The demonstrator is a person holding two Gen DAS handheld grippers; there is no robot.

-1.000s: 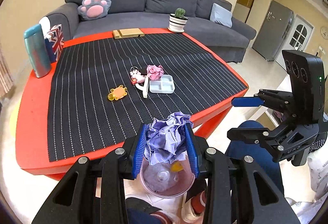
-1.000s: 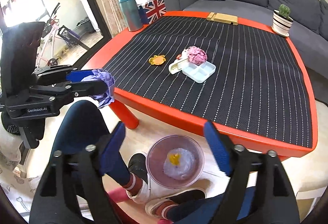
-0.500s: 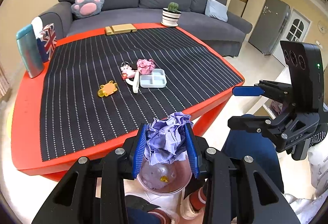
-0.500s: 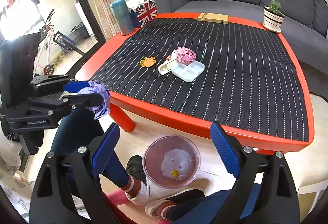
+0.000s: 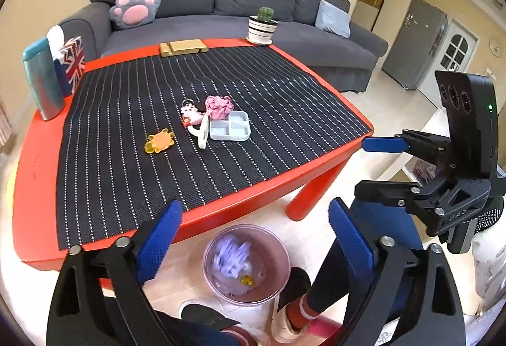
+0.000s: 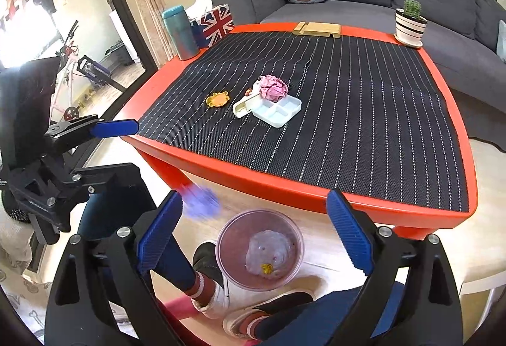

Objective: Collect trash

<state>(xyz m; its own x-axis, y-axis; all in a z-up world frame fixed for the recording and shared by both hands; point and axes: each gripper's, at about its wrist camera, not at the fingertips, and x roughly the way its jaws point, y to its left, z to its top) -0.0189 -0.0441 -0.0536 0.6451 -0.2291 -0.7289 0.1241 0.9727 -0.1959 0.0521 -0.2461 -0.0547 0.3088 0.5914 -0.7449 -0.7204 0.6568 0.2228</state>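
Note:
My left gripper (image 5: 253,238) is open and empty above the clear pink bin (image 5: 246,263) on the floor by the table's near edge. A crumpled purple paper ball (image 5: 231,257), blurred, is falling into the bin; in the right wrist view it (image 6: 202,203) is in mid-air just left of the bin (image 6: 259,254). My right gripper (image 6: 253,235) is open and empty over the bin. A crumpled pink paper ball (image 5: 218,105) lies on the black striped mat (image 5: 126,140), touching a white compartment tray (image 5: 231,129).
The red table (image 5: 34,188) also holds an orange toy (image 5: 159,142), a pink keychain figure (image 5: 191,115), a teal bottle (image 5: 42,83), a Union Jack tissue box (image 5: 71,63), a wooden stand (image 5: 183,47) and a potted cactus (image 5: 262,26). Grey sofa behind. The person's feet (image 5: 291,314) flank the bin.
My left gripper has opened and let go of the purple paper ball, which is dropping toward the bin. The right gripper stays open.

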